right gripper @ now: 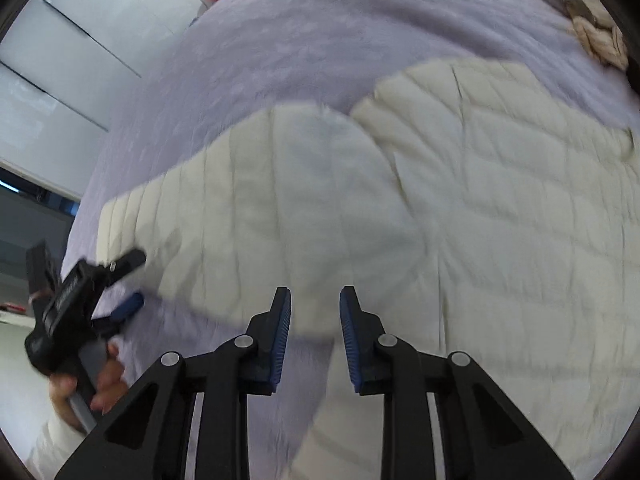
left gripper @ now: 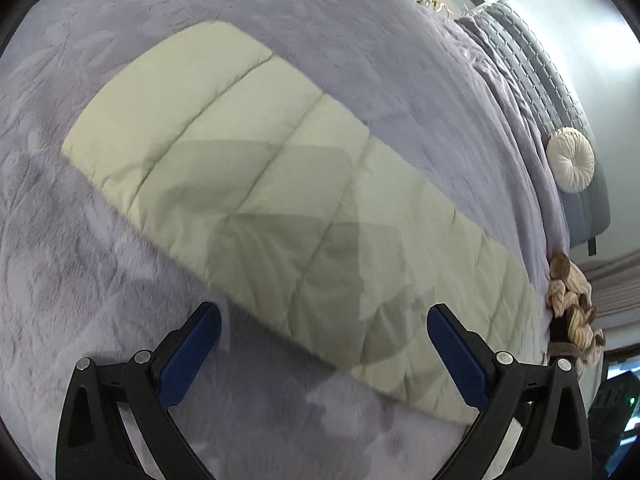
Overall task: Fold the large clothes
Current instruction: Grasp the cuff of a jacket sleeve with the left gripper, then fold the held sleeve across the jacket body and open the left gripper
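A cream quilted coat (left gripper: 256,184) is laid flat on a lilac plush blanket (left gripper: 360,60) that covers a bed. In the left wrist view the coat is seen as a long padded strip running from upper left to lower right, and it is crossed by grey shadows. The left gripper (left gripper: 324,322) is held above the coat's near edge with its blue-padded jaws spread wide, and nothing is caught between them. At the far right of that view a round white cushion (left gripper: 571,159) and a grey quilted headboard (left gripper: 532,68) are seen, with a brown and cream plush toy (left gripper: 572,312) at the blanket's edge. In the right wrist view the left gripper (right gripper: 134,280) is seen at the far left, gripped by a hand (right gripper: 102,384), just beside the coat's end. The right gripper (right gripper: 315,300) is held over the coat's (right gripper: 460,200) near edge, with its jaws drawn close but a gap kept between them; whether fabric is pinched cannot be told, as the picture is blurred.
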### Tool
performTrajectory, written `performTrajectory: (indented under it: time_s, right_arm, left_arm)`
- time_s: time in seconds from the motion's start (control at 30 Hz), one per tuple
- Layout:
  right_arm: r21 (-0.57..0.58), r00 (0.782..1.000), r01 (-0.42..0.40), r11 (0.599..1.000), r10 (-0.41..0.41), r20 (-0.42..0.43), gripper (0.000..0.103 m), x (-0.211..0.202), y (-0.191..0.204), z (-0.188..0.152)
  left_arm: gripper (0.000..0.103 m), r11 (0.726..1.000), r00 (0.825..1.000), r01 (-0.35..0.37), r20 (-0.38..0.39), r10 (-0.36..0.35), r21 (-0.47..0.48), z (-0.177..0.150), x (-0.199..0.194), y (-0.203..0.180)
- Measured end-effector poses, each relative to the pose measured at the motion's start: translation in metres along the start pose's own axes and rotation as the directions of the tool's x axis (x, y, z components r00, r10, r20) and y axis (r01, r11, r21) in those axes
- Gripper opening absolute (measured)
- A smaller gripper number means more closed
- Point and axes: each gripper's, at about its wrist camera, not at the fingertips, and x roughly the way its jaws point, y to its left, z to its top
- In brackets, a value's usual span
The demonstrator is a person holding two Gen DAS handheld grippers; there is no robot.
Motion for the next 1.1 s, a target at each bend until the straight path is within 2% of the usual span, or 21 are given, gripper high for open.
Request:
performTrajectory:
  time_s: [0.07, 0.2, 0.23, 0.27, 0.3, 0.33, 0.37, 0.43, 0.5, 0.53, 0.67, 0.8, 0.87, 0.93, 1.03, 1.1]
  right_arm:
    - [-0.011, 1.0, -0.006, 1.0, 0.006, 0.01, 0.028, 0.012, 0.001, 0.008]
    - [-0.001, 0.999, 0.007, 1.0, -0.007, -0.041, 0.028, 0.038, -0.003, 0.004]
    - [0.003, 0.999, 0.007, 1.0, -0.007, -0.045, 0.028, 0.041, -0.003, 0.003]
    - [0.005, 0.999, 0.006, 1.0, -0.006, -0.045, 0.028, 0.042, -0.004, 0.002]
    - [0.006, 0.999, 0.005, 1.0, -0.004, -0.044, 0.028, 0.042, -0.003, 0.001]
    - [0.005, 0.999, 0.003, 1.0, -0.003, -0.045, 0.028, 0.042, -0.003, 0.001]
    - [0.005, 0.999, 0.001, 1.0, -0.001, -0.045, 0.028, 0.042, -0.003, 0.001]
    - [0.011, 0.999, -0.008, 1.0, 0.008, -0.045, 0.028, 0.042, -0.003, 0.002]
    - [0.022, 0.999, -0.017, 1.0, 0.018, -0.043, 0.027, 0.042, -0.002, 0.003]
    - [0.029, 0.999, -0.021, 0.999, 0.022, -0.043, 0.027, 0.043, -0.004, 0.001]
    - [0.046, 0.999, -0.03, 0.998, 0.032, -0.037, 0.027, 0.047, -0.006, 0.002]
    - [0.076, 0.998, -0.06, 0.995, 0.062, -0.028, 0.028, 0.036, -0.016, -0.005]
    - [0.116, 0.994, -0.098, 0.988, 0.102, -0.026, 0.028, 0.023, -0.025, -0.006]
    - [0.146, 0.994, -0.107, 0.983, 0.109, -0.002, 0.028, -0.002, -0.04, -0.009]
    - [0.178, 0.997, -0.059, 0.982, 0.05, 0.053, 0.028, -0.052, -0.073, -0.023]
    - [0.21, 0.996, -0.03, 0.977, 0.012, 0.085, 0.028, -0.084, -0.102, -0.035]
  left_arm:
    - [0.103, 1.0, 1.0, -0.009, 0.028, 0.009, 0.006, 0.003, 0.002, -0.002]
    - [0.102, 0.998, 0.993, -0.055, 0.105, 0.057, -0.019, 0.012, 0.003, -0.006]
    - [0.094, 0.998, 0.991, -0.064, 0.115, 0.067, -0.026, 0.014, 0.003, -0.006]
    - [0.078, 0.996, 0.988, -0.085, 0.124, 0.088, -0.028, 0.016, 0.003, -0.007]
    - [0.07, 0.995, 0.987, -0.099, 0.122, 0.1, -0.018, 0.018, 0.004, -0.008]
    - [0.054, 0.995, 0.988, -0.104, 0.115, 0.104, -0.004, 0.021, 0.006, -0.008]
    - [0.034, 0.995, 0.99, -0.097, 0.108, 0.095, 0.019, 0.022, 0.007, -0.01]
    - [0.014, 0.997, 0.996, -0.041, 0.078, 0.036, 0.065, 0.026, 0.007, -0.015]
    - [0.014, 0.994, 0.997, -0.019, 0.076, 0.011, 0.104, 0.029, 0.003, -0.026]
    - [0.01, 0.991, 0.996, -0.001, 0.087, -0.011, 0.136, 0.03, -0.003, -0.035]
    - [0.01, 0.961, 0.987, 0.083, 0.114, -0.117, 0.264, 0.027, -0.035, -0.075]
    - [0.01, 0.895, 0.968, 0.16, 0.112, -0.225, 0.416, 0.021, -0.06, -0.139]
    - [0.01, 0.851, 0.962, 0.195, 0.075, -0.264, 0.487, 0.013, -0.062, -0.177]
    - [0.01, 0.814, 0.958, 0.229, 0.023, -0.284, 0.534, -0.003, -0.058, -0.21]
    - [0.01, 0.757, 0.963, 0.231, -0.031, -0.268, 0.611, -0.038, -0.049, -0.25]
    - [0.01, 0.71, 0.963, 0.247, -0.085, -0.257, 0.659, -0.069, -0.038, -0.28]
